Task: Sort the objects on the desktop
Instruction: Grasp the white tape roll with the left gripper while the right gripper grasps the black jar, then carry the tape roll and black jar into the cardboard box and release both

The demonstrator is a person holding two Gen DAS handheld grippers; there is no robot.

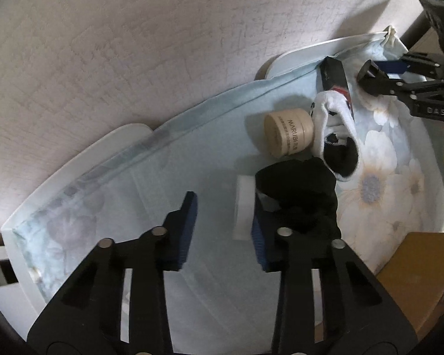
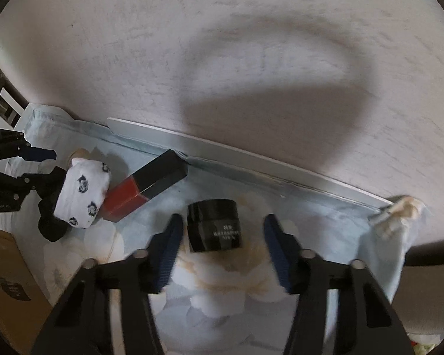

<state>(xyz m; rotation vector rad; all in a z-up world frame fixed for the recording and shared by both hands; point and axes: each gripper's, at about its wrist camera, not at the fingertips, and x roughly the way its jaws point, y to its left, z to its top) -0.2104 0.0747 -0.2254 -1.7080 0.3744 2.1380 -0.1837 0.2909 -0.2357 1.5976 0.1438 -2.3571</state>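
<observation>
My left gripper (image 1: 223, 230) is open; a black sock (image 1: 299, 189) lies against its right finger, with a white flat piece (image 1: 244, 204) just ahead. A beige jar (image 1: 288, 131) lies on its side beyond, next to a white patterned sock (image 1: 334, 124) and a black-and-red box (image 1: 336, 78). My right gripper (image 2: 222, 245) is open, with a black jar (image 2: 214, 226) between its fingertips, nearer the left one. The box (image 2: 146, 188), white sock (image 2: 83, 198) and black sock (image 2: 48, 224) lie to its left.
Everything lies on a pale blue floral cloth (image 2: 222, 295) over a white table edge (image 2: 251, 153) against a textured wall. A brown cardboard box (image 1: 420, 272) stands at the near right; it also shows in the right wrist view (image 2: 6, 284). The left gripper (image 2: 23, 162) shows at the far left.
</observation>
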